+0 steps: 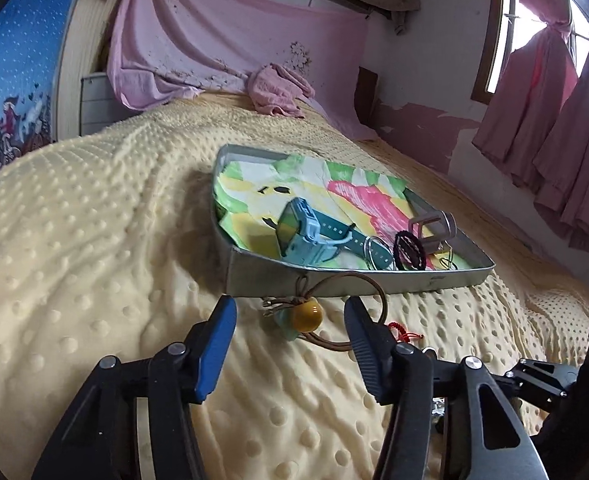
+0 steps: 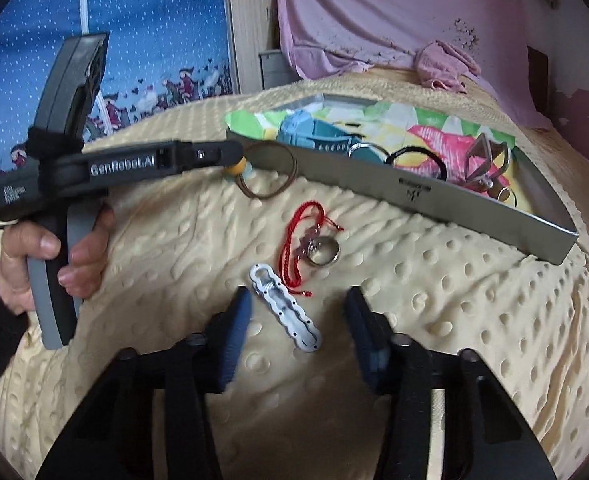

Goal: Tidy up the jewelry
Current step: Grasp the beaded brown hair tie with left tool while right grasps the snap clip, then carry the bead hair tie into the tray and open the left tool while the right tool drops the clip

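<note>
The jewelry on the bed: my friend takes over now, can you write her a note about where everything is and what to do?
Left tool: open, holding nothing, its fingers either side of the brown cord bracelet with the yellow bead, which lies on the blanket against the tray wall.
Right tool: open, holding nothing, over the white hair clip on the blanket.
Done, in the tray: blue watch, black hair tie, clear ring, metal clip.
Left, on the blanket: bracelet, hair clip, red cord, silver ring. Likely next: grip the bracelet and the clip and move them into the tray.
</note>
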Demonstrator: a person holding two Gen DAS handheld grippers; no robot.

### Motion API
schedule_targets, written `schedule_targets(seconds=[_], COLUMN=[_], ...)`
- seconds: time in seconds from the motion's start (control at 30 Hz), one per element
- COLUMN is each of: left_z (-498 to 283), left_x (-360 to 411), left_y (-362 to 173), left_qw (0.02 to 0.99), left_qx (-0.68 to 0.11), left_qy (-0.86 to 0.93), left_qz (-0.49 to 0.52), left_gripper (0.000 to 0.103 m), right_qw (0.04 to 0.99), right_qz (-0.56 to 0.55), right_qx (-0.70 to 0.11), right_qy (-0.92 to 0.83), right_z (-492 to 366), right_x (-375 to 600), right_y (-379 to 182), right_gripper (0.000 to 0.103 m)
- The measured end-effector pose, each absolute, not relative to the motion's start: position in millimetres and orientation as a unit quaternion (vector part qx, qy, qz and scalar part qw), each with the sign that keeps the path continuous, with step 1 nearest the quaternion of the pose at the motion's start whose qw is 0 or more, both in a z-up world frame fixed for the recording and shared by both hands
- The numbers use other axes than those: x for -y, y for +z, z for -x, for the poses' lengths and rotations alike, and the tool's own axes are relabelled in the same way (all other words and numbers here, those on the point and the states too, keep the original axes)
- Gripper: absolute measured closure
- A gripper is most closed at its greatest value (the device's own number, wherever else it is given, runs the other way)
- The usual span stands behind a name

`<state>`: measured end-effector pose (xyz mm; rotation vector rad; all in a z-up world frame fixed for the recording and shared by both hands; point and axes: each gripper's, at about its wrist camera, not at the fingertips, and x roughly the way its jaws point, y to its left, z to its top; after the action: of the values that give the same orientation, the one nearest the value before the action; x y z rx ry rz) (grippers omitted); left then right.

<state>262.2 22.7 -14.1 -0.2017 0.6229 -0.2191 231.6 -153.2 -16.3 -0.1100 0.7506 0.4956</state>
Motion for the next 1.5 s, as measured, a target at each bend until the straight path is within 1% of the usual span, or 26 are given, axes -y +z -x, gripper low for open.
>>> schedule_targets(seconds=[0.03,0.07,0.1,0.13,0.17,0.2,0.23,0.27,0.5,0.6,0.77,0.8,0.83,0.87,1.2,1.5], left_z=[-264.0,-266.9,-269.5,-271.7,-272.7,-271.9,-270.6,-268.4,-259.7,-252.3,-239.4,-237.4,-234.2,-231.8,-197.9,-187.9], left_x=[-21.2,-18.8,-16.6,-14.6,-12.7,-11.3,-11.0,-9.6,-0.1,1.9,4.6,5.8,7.4,8.3,19.6,27.7], left_y=[-15.0,-16.9,-18.5,-19.9,-21.6,-22.1,-22.1,-21.4,-23.4,-21.9,-21.6,-21.4,-21.2,-21.2,-14.1,-5.3], left_qw=[0.940,0.937,0.935,0.932,0.931,0.931,0.932,0.932,0.932,0.934,0.936,0.935,0.935,0.936,0.936,0.931], left_qx=[-0.308,-0.313,-0.318,-0.323,-0.327,-0.326,-0.324,-0.320,-0.315,-0.309,-0.305,-0.306,-0.307,-0.307,-0.311,-0.330], left_qy=[-0.112,-0.120,-0.125,-0.130,-0.135,-0.137,-0.138,-0.142,-0.161,-0.161,-0.163,-0.163,-0.162,-0.161,-0.157,-0.149], left_qz=[0.098,0.098,0.097,0.096,0.095,0.093,0.091,0.090,0.077,0.074,0.071,0.070,0.067,0.066,0.047,0.041], left_gripper=[0.056,0.063,0.066,0.072,0.075,0.075,0.076,0.076,0.076,0.076,0.076,0.076,0.076,0.076,0.077,0.077], right_qw=[0.899,0.900,0.901,0.902,0.902,0.904,0.905,0.906,0.912,0.912,0.911,0.911,0.910,0.910,0.903,0.910], right_qz=[0.054,0.055,0.054,0.053,0.052,0.049,0.047,0.045,0.032,0.024,0.011,0.010,0.009,0.007,-0.015,-0.028], right_qx=[-0.364,-0.364,-0.365,-0.365,-0.366,-0.366,-0.367,-0.367,-0.362,-0.367,-0.373,-0.375,-0.375,-0.376,-0.377,-0.347], right_qy=[0.236,0.234,0.229,0.226,0.223,0.216,0.210,0.207,0.189,0.180,0.173,0.174,0.174,0.175,0.207,0.223], right_z=[-232.2,-232.0,-232.1,-232.4,-233.4,-233.8,-235.1,-235.3,-232.8,-231.0,-229.7,-228.3,-227.6,-229.3,-213.0,-200.7], right_x=[153.5,153.6,154.5,156.3,157.6,159.9,160.3,161.9,172.5,176.7,182.4,182.8,183.7,184.6,189.4,190.8], right_y=[-17.0,-17.4,-17.9,-17.8,-18.1,-18.1,-18.1,-18.2,-17.2,-17.2,-18.5,-18.1,-18.1,-18.3,-11.2,5.1], right_gripper=[0.069,0.070,0.071,0.072,0.073,0.075,0.080,0.081,0.081,0.087,0.089,0.091,0.097,0.099,0.100,0.100])
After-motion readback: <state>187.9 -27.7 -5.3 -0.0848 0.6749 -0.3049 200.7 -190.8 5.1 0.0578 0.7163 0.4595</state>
